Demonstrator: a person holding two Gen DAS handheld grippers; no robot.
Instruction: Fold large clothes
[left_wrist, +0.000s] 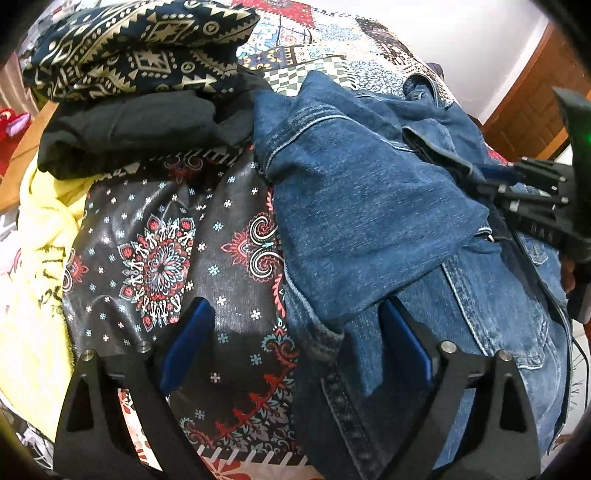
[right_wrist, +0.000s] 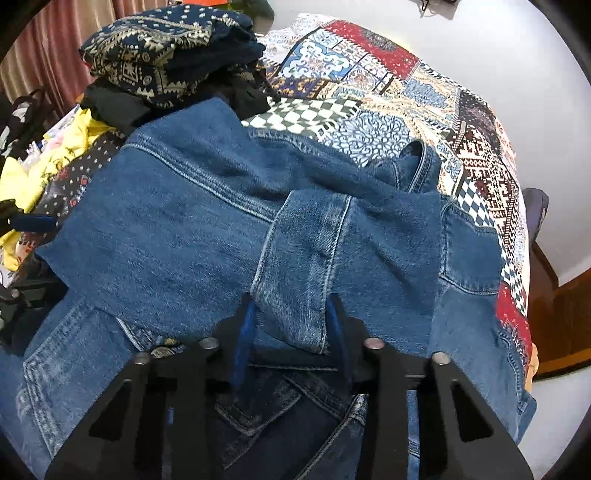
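Right hand-held gripper (right_wrist: 290, 314) clamps the denim jacket's (right_wrist: 166, 221) stitched cuff; left hand-held gripper (left_wrist: 295, 332) gapes.

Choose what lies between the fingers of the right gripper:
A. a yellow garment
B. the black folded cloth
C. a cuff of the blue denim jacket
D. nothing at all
C: in the right wrist view the right gripper has its two fingers on either side of the sleeve cuff of the denim jacket.
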